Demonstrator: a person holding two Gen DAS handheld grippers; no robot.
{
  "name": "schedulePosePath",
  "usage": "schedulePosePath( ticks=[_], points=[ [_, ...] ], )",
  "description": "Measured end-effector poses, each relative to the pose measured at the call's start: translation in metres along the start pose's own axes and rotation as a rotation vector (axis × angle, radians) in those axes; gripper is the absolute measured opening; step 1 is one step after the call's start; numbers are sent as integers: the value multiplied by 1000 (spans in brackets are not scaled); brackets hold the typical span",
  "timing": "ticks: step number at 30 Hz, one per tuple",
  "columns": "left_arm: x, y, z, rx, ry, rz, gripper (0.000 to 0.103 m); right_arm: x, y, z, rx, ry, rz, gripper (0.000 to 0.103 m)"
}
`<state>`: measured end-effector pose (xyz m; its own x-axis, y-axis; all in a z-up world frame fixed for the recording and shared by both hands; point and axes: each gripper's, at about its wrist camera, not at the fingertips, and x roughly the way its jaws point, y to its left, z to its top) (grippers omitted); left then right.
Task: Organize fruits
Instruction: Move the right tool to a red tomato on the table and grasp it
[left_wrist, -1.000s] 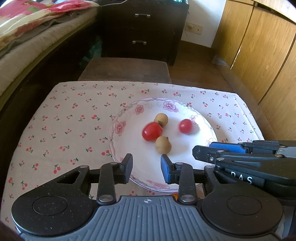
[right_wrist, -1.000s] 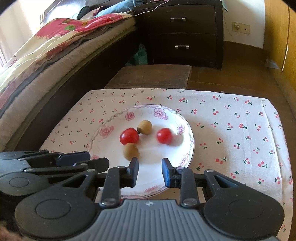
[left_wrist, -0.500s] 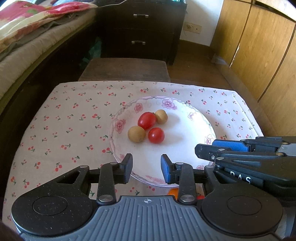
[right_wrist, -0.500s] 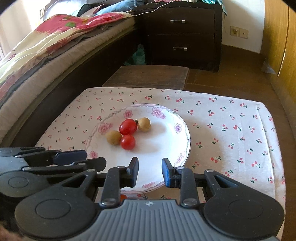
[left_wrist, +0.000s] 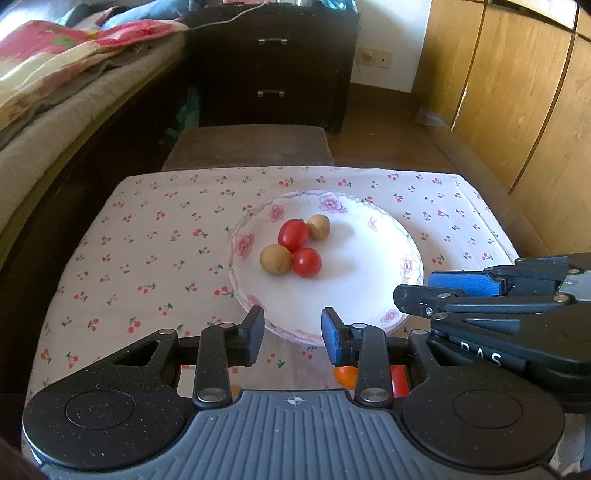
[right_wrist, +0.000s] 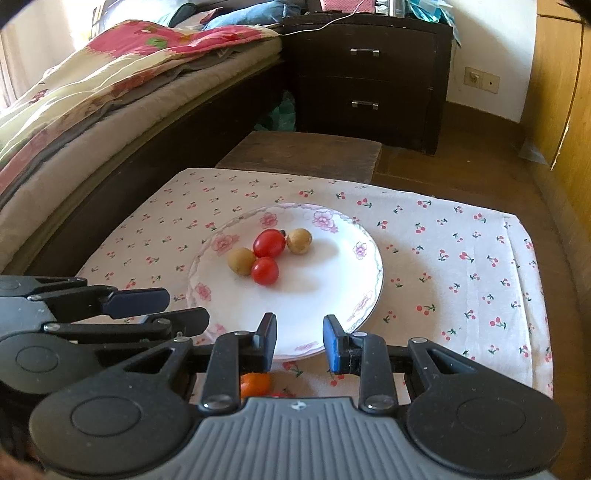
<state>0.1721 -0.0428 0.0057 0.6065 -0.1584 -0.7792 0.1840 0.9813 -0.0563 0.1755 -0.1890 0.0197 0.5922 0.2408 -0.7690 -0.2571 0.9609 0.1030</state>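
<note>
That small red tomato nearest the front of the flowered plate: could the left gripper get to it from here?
Probably yes. The small red tomato lies uncovered ahead of the left gripper, bare flowered plate between them. But a round tan fruit touches it, crowding one finger.

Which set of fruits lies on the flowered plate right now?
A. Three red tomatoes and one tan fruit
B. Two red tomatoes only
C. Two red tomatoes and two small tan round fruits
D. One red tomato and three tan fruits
C: on the flowered plate lie two red tomatoes and two tan round fruits, bunched together left of the plate's middle.
</note>
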Motion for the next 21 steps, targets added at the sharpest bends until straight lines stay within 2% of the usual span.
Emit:
schedulePosePath(
  ticks=[8,21],
  points=[
    [-11,6,-12,-5,14,-9,42,-9,10,-12,0,17,17,29],
    [-16,13,-33,-31,81,-9,42,-6,18,-31,36,96,53,29]
  ],
)
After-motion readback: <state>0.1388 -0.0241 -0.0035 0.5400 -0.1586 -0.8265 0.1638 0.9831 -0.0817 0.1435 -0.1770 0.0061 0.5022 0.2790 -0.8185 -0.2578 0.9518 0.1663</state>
